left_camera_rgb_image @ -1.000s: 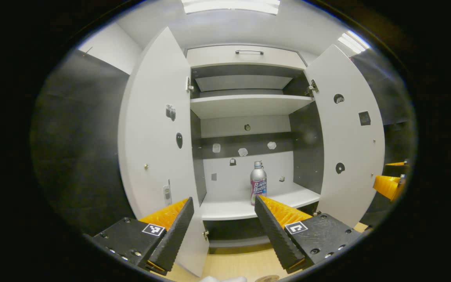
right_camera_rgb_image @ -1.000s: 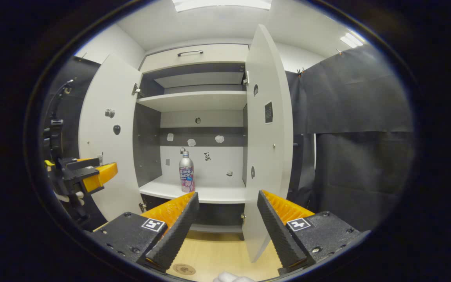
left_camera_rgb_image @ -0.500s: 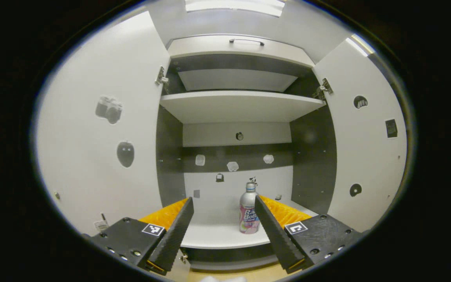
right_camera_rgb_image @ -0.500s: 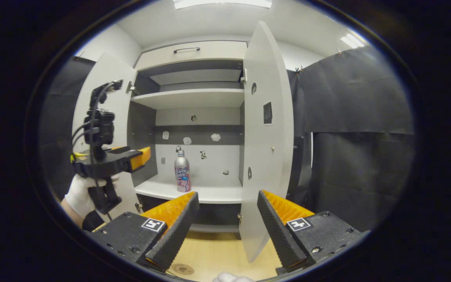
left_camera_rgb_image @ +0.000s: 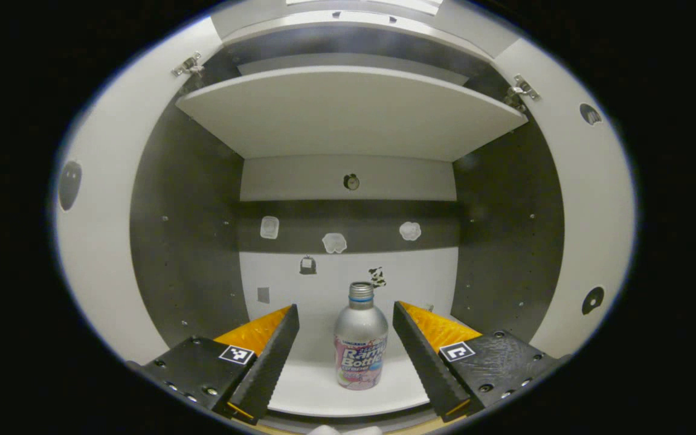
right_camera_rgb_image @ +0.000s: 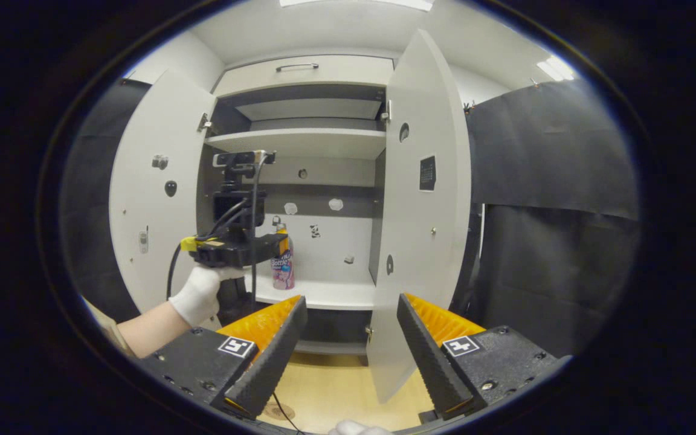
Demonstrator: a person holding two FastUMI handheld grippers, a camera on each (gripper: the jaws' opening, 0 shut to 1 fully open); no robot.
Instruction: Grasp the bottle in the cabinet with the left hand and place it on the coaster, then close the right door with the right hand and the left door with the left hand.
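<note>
A silver bottle (left_camera_rgb_image: 359, 347) with a pink label stands upright on the cabinet's lower shelf (left_camera_rgb_image: 318, 396). My left gripper (left_camera_rgb_image: 344, 306) is open inside the cabinet, with the bottle seen between its fingers and untouched. In the right gripper view, a white-gloved hand (right_camera_rgb_image: 200, 293) holds the left gripper (right_camera_rgb_image: 245, 249) level, its front right beside the bottle (right_camera_rgb_image: 283, 270). My right gripper (right_camera_rgb_image: 351, 299) hangs open in front of the cabinet with nothing in it. Both doors stand open: the left door (right_camera_rgb_image: 154, 199) and the right door (right_camera_rgb_image: 420, 211). A round coaster (right_camera_rgb_image: 278, 412) lies on the wooden top below.
An upper shelf (left_camera_rgb_image: 348, 115) spans the cabinet above the bottle. A drawer with a bar handle (right_camera_rgb_image: 296, 66) sits on top. Black cloth (right_camera_rgb_image: 553, 211) hangs to the right of the open right door. The wooden tabletop (right_camera_rgb_image: 336, 386) runs in front of the cabinet.
My left gripper has moved forward between the doors into the cabinet, so the bottle now sits between its open fingers. The right gripper has barely shifted.
</note>
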